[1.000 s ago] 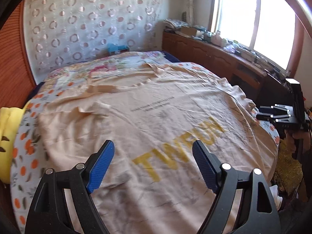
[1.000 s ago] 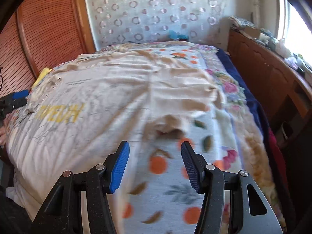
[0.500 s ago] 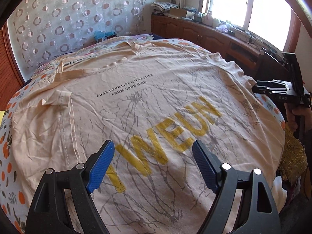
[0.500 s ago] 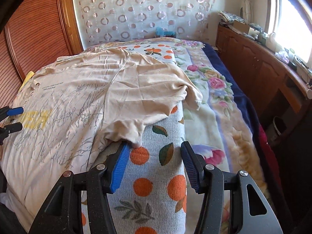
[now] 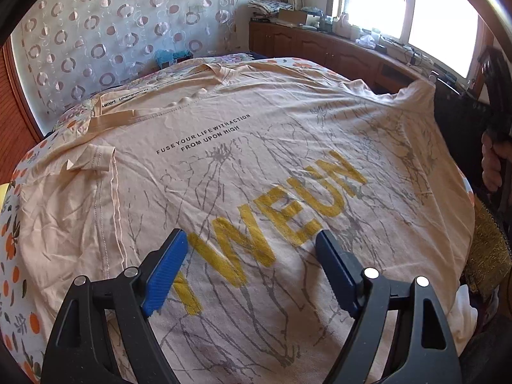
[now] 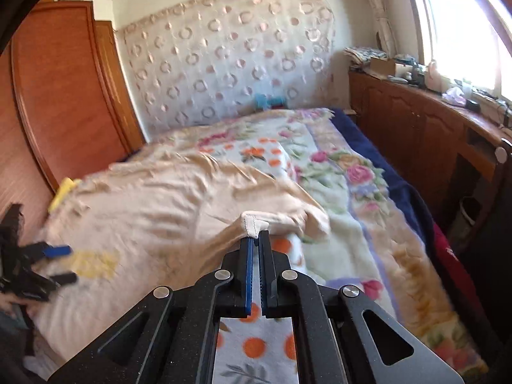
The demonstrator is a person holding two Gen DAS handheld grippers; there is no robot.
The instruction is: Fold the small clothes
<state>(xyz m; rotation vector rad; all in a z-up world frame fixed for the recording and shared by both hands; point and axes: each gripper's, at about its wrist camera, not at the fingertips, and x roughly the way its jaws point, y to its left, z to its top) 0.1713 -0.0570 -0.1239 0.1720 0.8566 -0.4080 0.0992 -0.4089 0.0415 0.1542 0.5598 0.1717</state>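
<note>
On bed point(image 6: 368, 224): T-shirt point(image 5: 256, 166) spread flat, unfolded. Right tool point(image 6: 256, 240) clamped on sleeve corner point(image 6: 254, 225); left tool point(image 5: 251, 256) wide, empty. First fold barely begun, all folds left.

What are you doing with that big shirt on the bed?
A person is folding a peach T-shirt spread over the flowery blanket on the bed. The right gripper is pinched shut on the shirt's sleeve edge, lifting it a little. The left gripper hangs open above the yellow letters, holding nothing. No fold is finished yet.
</note>
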